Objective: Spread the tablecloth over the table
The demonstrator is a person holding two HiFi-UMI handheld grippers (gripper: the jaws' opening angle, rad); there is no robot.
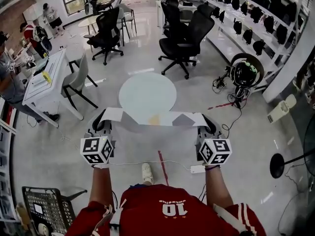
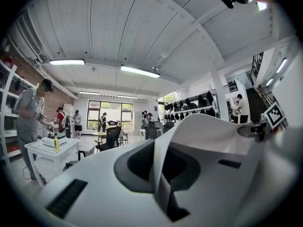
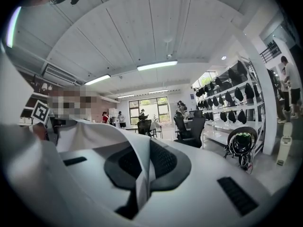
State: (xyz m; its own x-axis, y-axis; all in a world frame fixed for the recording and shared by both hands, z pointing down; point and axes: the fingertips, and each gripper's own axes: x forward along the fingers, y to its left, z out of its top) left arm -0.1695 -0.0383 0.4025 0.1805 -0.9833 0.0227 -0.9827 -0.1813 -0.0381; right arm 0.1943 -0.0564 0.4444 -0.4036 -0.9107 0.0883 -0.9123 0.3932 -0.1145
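A white tablecloth [image 1: 147, 118] hangs stretched between my two grippers, just in front of the near edge of a small round white table [image 1: 147, 95]. My left gripper [image 1: 104, 119] is shut on the cloth's left corner. My right gripper [image 1: 206, 123] is shut on its right corner. In the left gripper view the cloth [image 2: 208, 136] runs off to the right from the shut left gripper [image 2: 158, 174]. The right gripper view shows the cloth [image 3: 94, 131] leading left from the shut right gripper [image 3: 139, 183]. Both grippers point level toward the table.
Black office chairs [image 1: 184, 41] stand beyond the table, and a grey chair [image 1: 76, 82] stands beside a white desk [image 1: 44, 80] at the left. Shelves with helmets [image 1: 246, 14] line the right wall. Cables and a helmet [image 1: 243, 75] lie at right; a black basket [image 1: 47, 205] sits at bottom left.
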